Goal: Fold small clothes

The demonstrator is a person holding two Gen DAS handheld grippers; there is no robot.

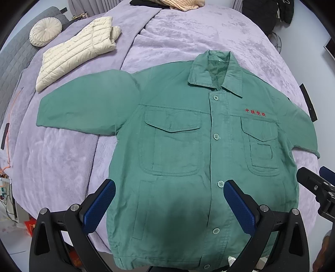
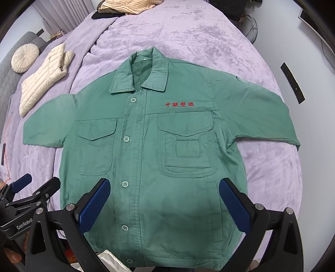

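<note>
— So, where is the green jacket?

— Spread flat and face up on the bed's purple blanket, collar at the far end, hem at the near edge. It is buttoned down the front, both sleeves stretched out to the left and right. Red embroidered characters sit above the right chest pocket.

— And the left gripper?

— Spread wide, nothing between its blue pads, hovering over the near left part of the jacket, close to the hem. Whether a pad touches the cloth, I cannot tell.

— The right gripper?

— Equally wide and empty, over the near right part of the jacket, its left pad close to the button row. The two grippers are side by side; each shows at the edge of the other's view.

— Anything else on the bed?

— A folded cream quilted jacket at the far left, well apart from the green one, with a round pleated cushion just beyond it. A beige ribbed garment lies at the far end.
</note>
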